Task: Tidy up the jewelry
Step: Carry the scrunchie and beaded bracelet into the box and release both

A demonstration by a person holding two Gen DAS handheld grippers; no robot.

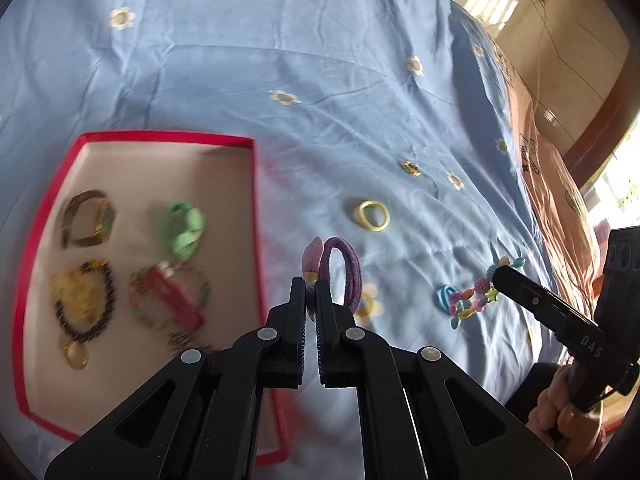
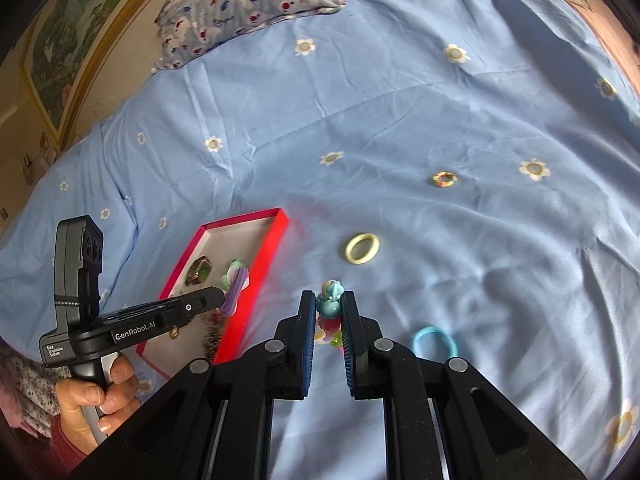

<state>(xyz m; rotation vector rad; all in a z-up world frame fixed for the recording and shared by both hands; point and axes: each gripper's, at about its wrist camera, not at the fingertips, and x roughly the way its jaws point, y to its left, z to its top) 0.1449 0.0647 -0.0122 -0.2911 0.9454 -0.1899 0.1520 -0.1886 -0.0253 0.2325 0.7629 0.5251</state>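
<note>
A red-edged box (image 1: 254, 184) is seen at lower left of the left wrist view, resting on a blue flowered bedsheet (image 1: 280, 40); inside it, blurred, a dark bangle with a gold piece (image 1: 89, 219), a green item (image 1: 183, 229), a dark bead necklace with a pendant (image 1: 86, 308) and a red clip among beaded strands (image 1: 176, 304) are laid. At bottom centre the left gripper (image 1: 311, 292) is clenched on a purple hair tie (image 1: 343, 272), which is held up just right of the box's right wall. Further right a yellow ring (image 1: 374, 216) lies on the sheet, with a small multicoloured ring (image 1: 410, 168) above it. At right a blue hair tie (image 1: 445, 295) lies touching a colourful bead bracelet (image 1: 470, 303), whose upper end is pinched at the tip of the right gripper (image 1: 500, 274). In the right wrist view, the left gripper (image 2: 222, 300) is seen at lower left with the purple hair tie (image 2: 236, 294) over the box (image 2: 276, 240). At centre the right gripper (image 2: 329, 308) is closed on the bead bracelet (image 2: 331, 308), fingers narrowly apart around the beads. The yellow ring (image 2: 362, 249) lies above it, the blue hair tie (image 2: 434, 343) at lower right, the multicoloured ring (image 2: 445, 179) at upper right. A patterned pillow (image 2: 248, 4) is seen at the top left.
</note>
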